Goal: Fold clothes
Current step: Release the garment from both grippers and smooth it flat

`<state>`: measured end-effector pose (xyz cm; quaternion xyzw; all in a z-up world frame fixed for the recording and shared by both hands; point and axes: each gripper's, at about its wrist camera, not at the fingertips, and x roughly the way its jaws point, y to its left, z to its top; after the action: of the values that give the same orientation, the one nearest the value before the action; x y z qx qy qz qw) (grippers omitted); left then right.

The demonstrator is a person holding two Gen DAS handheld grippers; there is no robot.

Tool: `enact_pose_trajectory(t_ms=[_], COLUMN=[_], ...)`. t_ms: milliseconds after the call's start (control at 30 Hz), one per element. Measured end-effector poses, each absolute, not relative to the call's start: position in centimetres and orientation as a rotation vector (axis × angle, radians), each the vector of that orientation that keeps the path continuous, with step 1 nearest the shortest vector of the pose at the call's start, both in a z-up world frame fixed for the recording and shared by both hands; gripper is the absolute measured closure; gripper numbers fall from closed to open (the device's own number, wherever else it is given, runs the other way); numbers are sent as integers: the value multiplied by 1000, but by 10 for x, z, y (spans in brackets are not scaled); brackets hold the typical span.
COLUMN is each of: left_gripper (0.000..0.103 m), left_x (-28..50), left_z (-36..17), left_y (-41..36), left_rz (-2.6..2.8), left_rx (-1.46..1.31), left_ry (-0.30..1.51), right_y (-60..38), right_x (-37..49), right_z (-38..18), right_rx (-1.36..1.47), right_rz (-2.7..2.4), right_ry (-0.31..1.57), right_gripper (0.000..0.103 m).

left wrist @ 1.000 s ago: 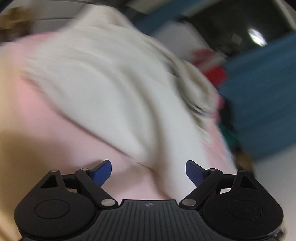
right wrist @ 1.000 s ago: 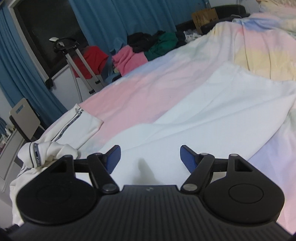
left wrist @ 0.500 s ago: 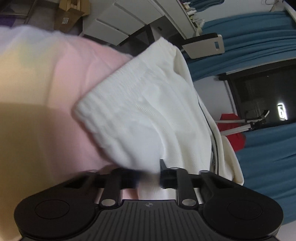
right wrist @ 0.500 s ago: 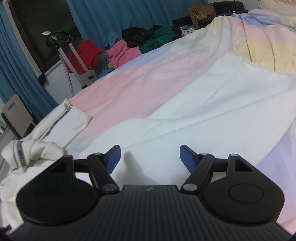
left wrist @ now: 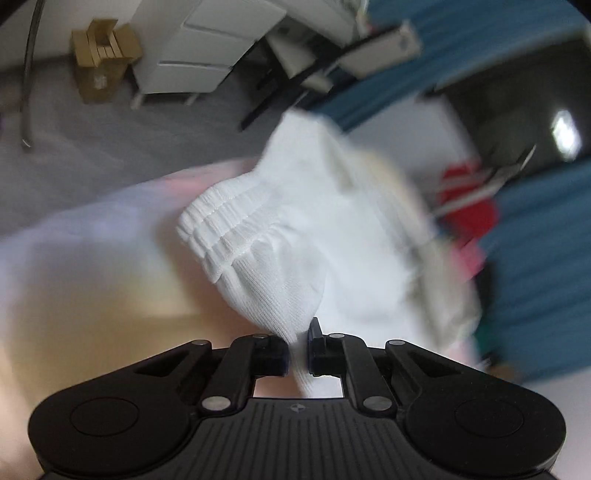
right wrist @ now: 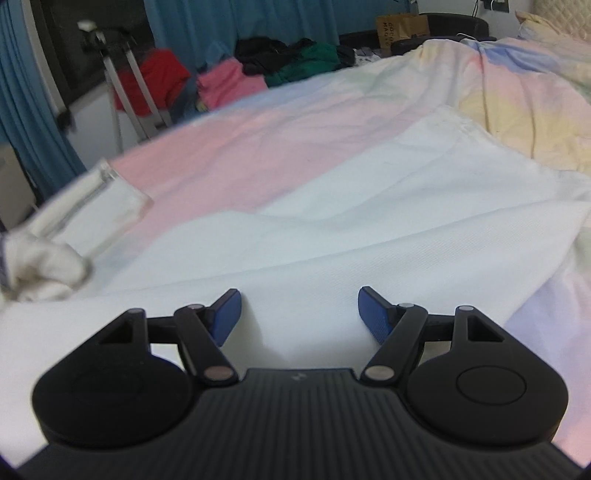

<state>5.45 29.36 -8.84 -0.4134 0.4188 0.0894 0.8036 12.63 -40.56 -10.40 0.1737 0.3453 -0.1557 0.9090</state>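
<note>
My left gripper (left wrist: 297,350) was wide open over the garment (left wrist: 295,236) a second ago with nothing between its pads; now its jaws are closing on a pinch of white knit, and the pads press the cloth from both sides. Half a second ago the cloth lay against the pink sheet; now it stands up from the gripper, and grey floor (left wrist: 110,140) shows behind it at upper left. The picture is smeared on its right side, so I cannot read the garment's far edge there.

My right gripper (right wrist: 297,314) stands wide open as before, nothing between its blue pads (right wrist: 225,314), low over the white cloth. In that view the garment's bunched end (right wrist: 40,262) at the left edge has gone blurred and slid lower and further left than a second ago.

Writing: a brown box (right wrist: 402,27) at upper right of the right view carries dark print, too small for me to read. The cardboard box (left wrist: 101,59) at upper left of the left view has a label I cannot read either.

The garment lies on the bed (right wrist: 277,147). In the right view its long axis runs from the lower left of the frame up to the upper right, spread flat in the middle. In the left view the ribbed elastic band (left wrist: 225,229) runs slantwise, lower left to upper right, above the gripped fold.
</note>
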Motion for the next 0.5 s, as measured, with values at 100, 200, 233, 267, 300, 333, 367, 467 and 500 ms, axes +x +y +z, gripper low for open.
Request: enact_pose_trajectory(t_ms=[100, 200, 233, 267, 300, 333, 367, 467, 500], left_gripper=[91, 86, 80, 76, 72, 63, 54, 36, 31], left_x=[70, 79, 79, 79, 79, 77, 73, 68, 62], left_z=[-110, -97, -91, -83, -76, -70, -63, -45, -40], left_y=[290, 267, 259, 252, 246, 240, 233, 216, 210], left_rz=[199, 189, 189, 191, 192, 191, 189, 200, 203], left_rx=[-758, -588, -524, -472, -427, -384, -342, -238, -206], left_ry=[1018, 1033, 1028, 1024, 1022, 1022, 1022, 973, 945], right_y=[-402, -399, -400, -401, -401, -401, -401, -397, -395], right_x=[128, 126, 125, 124, 124, 124, 124, 120, 118], right_z=[-109, -106, -105, -104, -102, -101, -98, -89, -85], right_rx=[310, 307, 319, 329, 337, 345, 351, 371, 375], right_rz=[-327, -325, -321, -318, -317, -315, -311, -270, -252], right_ry=[736, 733, 730, 728, 725, 722, 718, 691, 678], right_gripper=[31, 31, 31, 31, 31, 31, 31, 31, 31])
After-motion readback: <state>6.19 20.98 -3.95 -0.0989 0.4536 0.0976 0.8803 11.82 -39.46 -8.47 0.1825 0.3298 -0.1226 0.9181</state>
